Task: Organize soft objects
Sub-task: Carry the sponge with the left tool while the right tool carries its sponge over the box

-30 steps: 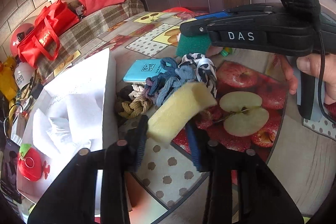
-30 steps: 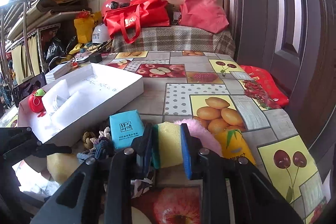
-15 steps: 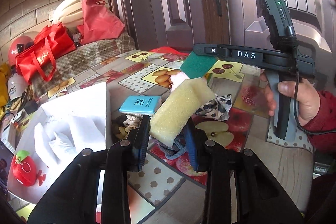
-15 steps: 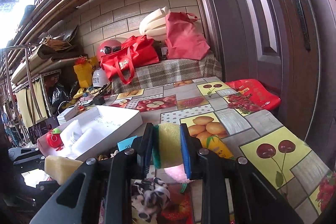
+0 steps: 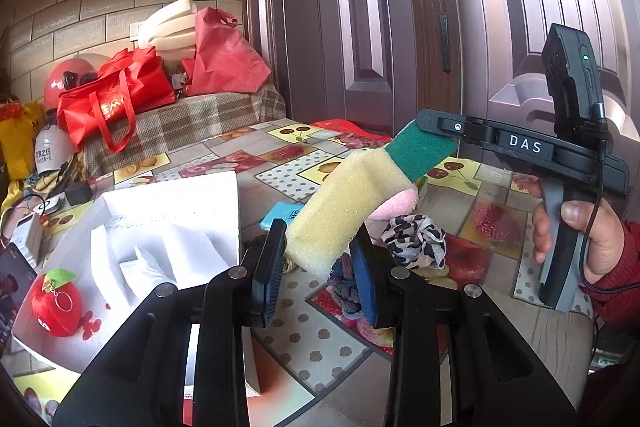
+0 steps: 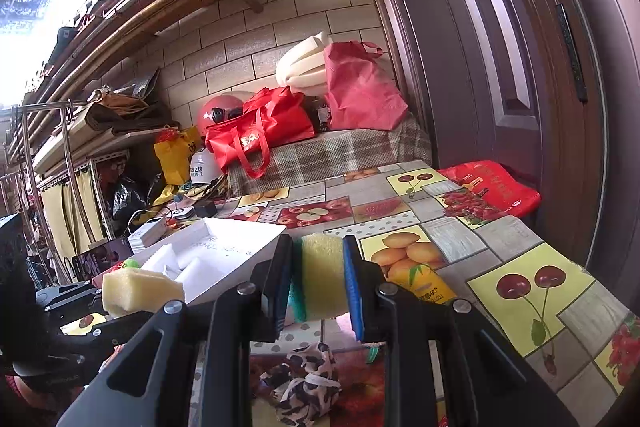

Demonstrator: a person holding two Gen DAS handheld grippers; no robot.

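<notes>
Both hands are mid-carry, each with a sponge lifted clear of the desk. The left gripper has its jaws clenched on the lower end of a plain yellow sponge, which juts up and forward from between them. The right gripper is clamped on a yellow sponge with a green scouring layer, squeezed flat between the jaws.

The step in hand looks like transport from the loose pile to the white box, which lies below and to the left of the left jaws and ahead-left of the right jaws. A red apple plush already sits in its near corner. Next, each sponge probably needs lowering into a free compartment among the white dividers before release; the leopard scrunchie and the cords under the jaws remain to be sorted.

Compared with a second ago, both grippers have risen and tilted upward: the door fills far more of each view, the desk has dropped lower, and the pile that sat just ahead of the left jaws now lies beneath them. The right hand has moved off to the side. Neither grip has changed.
</notes>
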